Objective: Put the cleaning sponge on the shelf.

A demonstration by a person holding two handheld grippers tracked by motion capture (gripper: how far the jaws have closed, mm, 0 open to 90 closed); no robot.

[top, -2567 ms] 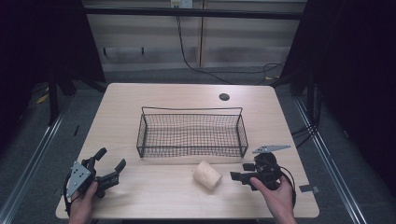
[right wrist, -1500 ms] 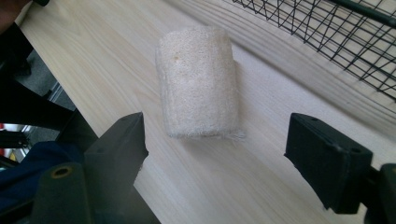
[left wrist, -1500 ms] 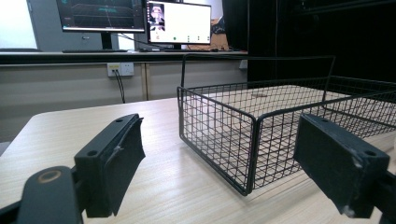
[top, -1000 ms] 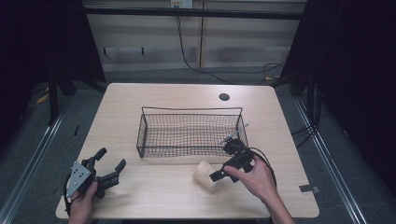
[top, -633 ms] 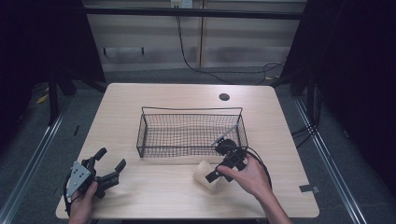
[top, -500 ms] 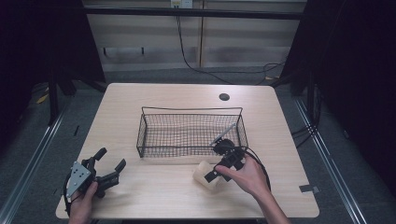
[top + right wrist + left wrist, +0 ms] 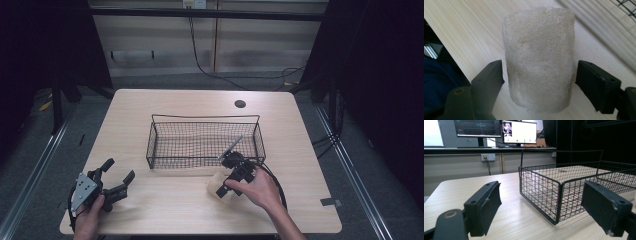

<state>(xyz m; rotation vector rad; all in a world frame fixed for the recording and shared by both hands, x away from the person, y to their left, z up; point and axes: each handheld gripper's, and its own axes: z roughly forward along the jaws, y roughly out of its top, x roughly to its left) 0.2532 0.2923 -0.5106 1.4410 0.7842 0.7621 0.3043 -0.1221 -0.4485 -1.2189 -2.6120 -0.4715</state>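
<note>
The pale sponge cylinder (image 7: 539,57) lies on the counter (image 7: 165,210) just before the wire basket (image 7: 202,142), between the parted jaws of the right hand-held gripper (image 7: 225,187), its long axis running away from them.

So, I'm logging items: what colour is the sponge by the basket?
Pale cream, almost off-white sponge; right gripper view shows it best.

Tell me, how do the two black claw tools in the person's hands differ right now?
The right gripper has its open jaws on either side of a pale sponge-like block lying on the table; the left gripper has nothing between its jaws. The right gripper sits just in front of the wire basket; the left gripper is near the table's front left corner. Both are open and hand-held.
</note>
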